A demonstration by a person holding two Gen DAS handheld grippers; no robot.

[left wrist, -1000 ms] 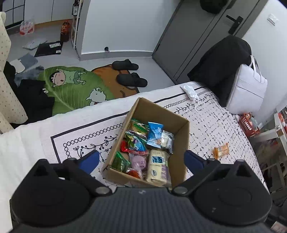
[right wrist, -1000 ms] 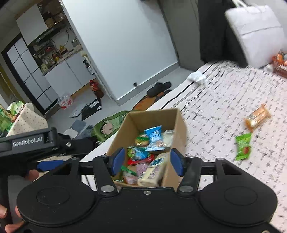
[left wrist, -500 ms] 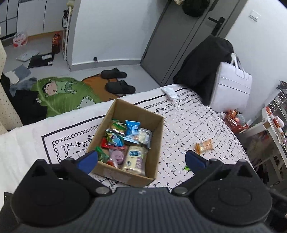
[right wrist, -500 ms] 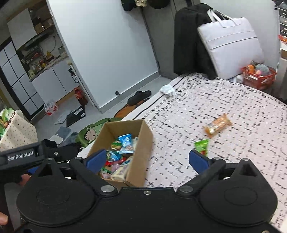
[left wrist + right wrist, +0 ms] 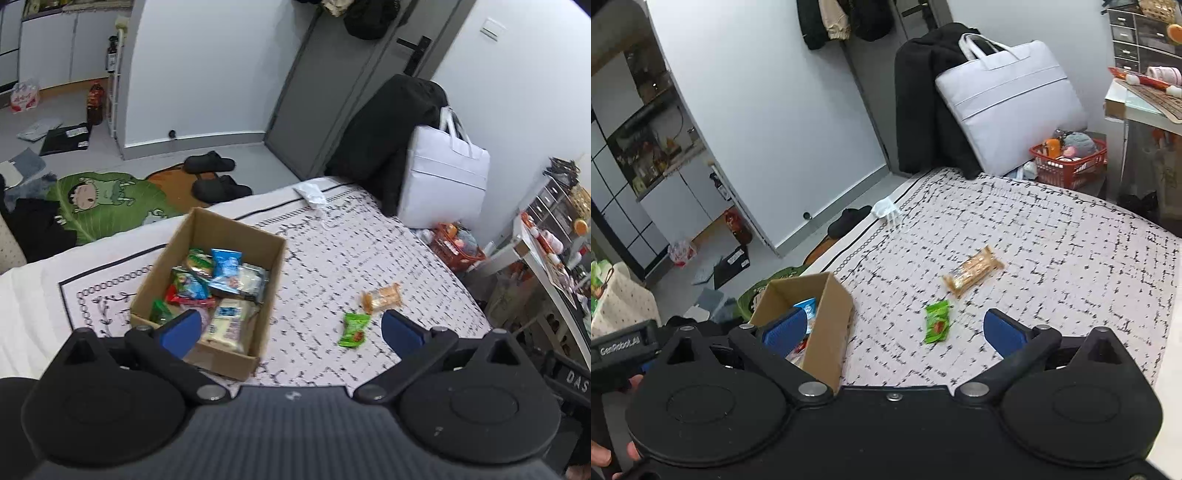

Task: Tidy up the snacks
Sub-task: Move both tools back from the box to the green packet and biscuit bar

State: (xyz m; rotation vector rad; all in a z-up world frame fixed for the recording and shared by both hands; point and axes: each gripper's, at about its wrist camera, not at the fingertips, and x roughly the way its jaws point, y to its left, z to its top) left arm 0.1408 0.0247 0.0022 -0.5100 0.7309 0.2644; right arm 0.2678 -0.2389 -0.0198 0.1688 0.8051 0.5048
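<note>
An open cardboard box (image 5: pixel 236 229) (image 5: pixel 831 314) sits on the patterned bed and holds several snack packs, among them a blue pack (image 5: pixel 225 267) and a pale yellow pack (image 5: pixel 227 325). A green snack pack (image 5: pixel 354 328) (image 5: pixel 937 322) and an orange wrapped bar (image 5: pixel 382 297) (image 5: pixel 971 271) lie loose on the bed to the right of the box. My left gripper (image 5: pixel 290 330) is open and empty, above the box's near right corner. My right gripper (image 5: pixel 894 328) is open and empty, with the green pack between its fingers further ahead.
A white face mask (image 5: pixel 310 192) lies at the bed's far edge. A black coat and white bag (image 5: pixel 1008 107) lean at the far corner. A red basket (image 5: pixel 1067 158) and a desk (image 5: pixel 1141 107) stand right of the bed. Slippers and a green mat (image 5: pixel 99 206) lie on the floor.
Both grippers swung right, away from over the box, towards the loose snacks. The right gripper's fingers opened wide. The green pack and orange bar came into the left wrist view.
</note>
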